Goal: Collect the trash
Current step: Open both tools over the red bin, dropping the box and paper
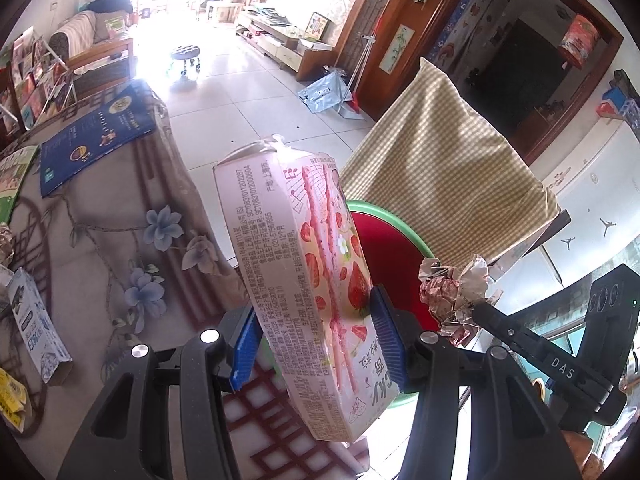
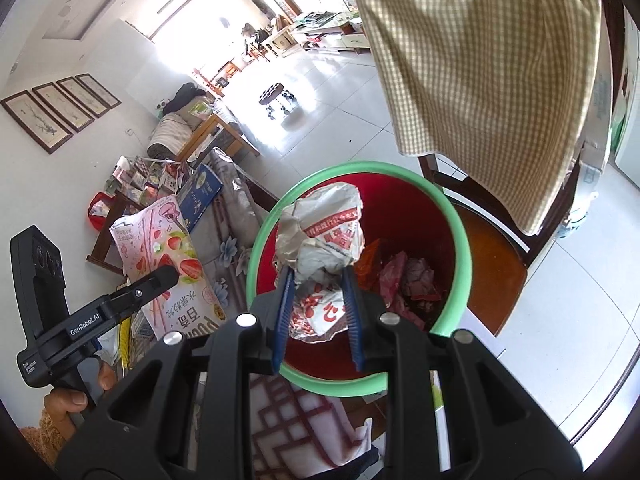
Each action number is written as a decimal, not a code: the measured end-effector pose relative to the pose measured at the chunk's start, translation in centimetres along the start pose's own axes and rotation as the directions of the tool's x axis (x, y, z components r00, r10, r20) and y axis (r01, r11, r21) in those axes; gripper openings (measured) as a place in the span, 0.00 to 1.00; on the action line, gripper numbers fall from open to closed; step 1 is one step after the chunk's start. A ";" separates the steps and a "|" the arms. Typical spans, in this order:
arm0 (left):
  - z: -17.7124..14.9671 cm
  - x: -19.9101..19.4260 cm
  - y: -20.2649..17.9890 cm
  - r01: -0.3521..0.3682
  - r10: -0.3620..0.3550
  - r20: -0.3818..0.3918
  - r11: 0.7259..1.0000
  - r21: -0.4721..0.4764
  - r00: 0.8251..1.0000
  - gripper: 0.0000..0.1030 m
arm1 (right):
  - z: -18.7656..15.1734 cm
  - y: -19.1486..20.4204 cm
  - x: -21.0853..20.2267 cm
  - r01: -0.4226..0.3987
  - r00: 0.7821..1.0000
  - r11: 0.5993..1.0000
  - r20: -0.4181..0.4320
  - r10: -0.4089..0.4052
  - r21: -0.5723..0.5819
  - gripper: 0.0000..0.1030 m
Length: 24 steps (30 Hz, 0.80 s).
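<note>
My left gripper [image 1: 316,328] is shut on a pink strawberry snack box [image 1: 296,272] and holds it upright beside the table edge, left of the bin; the box also shows in the right wrist view [image 2: 160,256]. My right gripper [image 2: 318,280] is shut on a crumpled white and red wrapper [image 2: 320,236] and holds it over the red bin with a green rim [image 2: 452,216]. The wrapper also shows in the left wrist view [image 1: 456,292], with the bin [image 1: 384,236] behind the box. Several crumpled wrappers [image 2: 404,280] lie inside the bin.
A table with a flowered cloth [image 1: 120,240] holds a blue book [image 1: 96,136], a small white carton [image 1: 36,324] and a yellow packet [image 1: 12,400]. A wooden chair draped in checked cloth [image 2: 488,76] stands right behind the bin. Tiled floor [image 1: 248,88] lies beyond.
</note>
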State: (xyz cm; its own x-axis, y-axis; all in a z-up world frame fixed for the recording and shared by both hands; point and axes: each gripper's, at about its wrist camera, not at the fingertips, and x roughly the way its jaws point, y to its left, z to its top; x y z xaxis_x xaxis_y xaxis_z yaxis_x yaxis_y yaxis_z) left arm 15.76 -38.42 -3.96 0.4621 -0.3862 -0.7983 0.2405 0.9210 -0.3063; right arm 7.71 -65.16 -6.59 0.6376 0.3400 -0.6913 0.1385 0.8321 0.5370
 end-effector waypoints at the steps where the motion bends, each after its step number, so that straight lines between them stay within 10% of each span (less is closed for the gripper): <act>1: 0.1 0.2 -0.3 0.001 -0.001 -0.003 1.000 0.006 1.000 0.48 | 0.1 0.0 0.0 0.001 1.000 1.000 0.001 -0.001 0.004 0.24; 17: 0.7 2.5 -1.3 0.007 -0.005 -0.046 0.999 0.038 0.999 0.51 | 0.3 -1.2 -0.1 0.006 1.000 1.000 0.002 -0.006 0.027 0.26; 20: 0.6 2.4 -0.8 0.000 0.001 -0.031 1.000 0.022 1.000 0.60 | 0.4 -1.0 0.0 0.006 1.000 0.999 0.005 -0.006 0.040 0.46; 24: 0.4 1.8 0.4 -0.007 0.006 -0.027 1.000 -0.009 1.000 0.60 | 0.4 -0.5 0.2 0.007 1.000 1.000 0.001 -0.007 0.030 0.47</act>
State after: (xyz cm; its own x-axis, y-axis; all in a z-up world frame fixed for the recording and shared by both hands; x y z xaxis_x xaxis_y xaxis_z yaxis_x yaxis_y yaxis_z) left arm 17.05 -38.76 -5.36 0.4403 -0.3789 -0.8140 0.2294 0.9240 -0.3060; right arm 8.04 -65.68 -6.83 0.6376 0.3336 -0.6944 0.1653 0.8211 0.5463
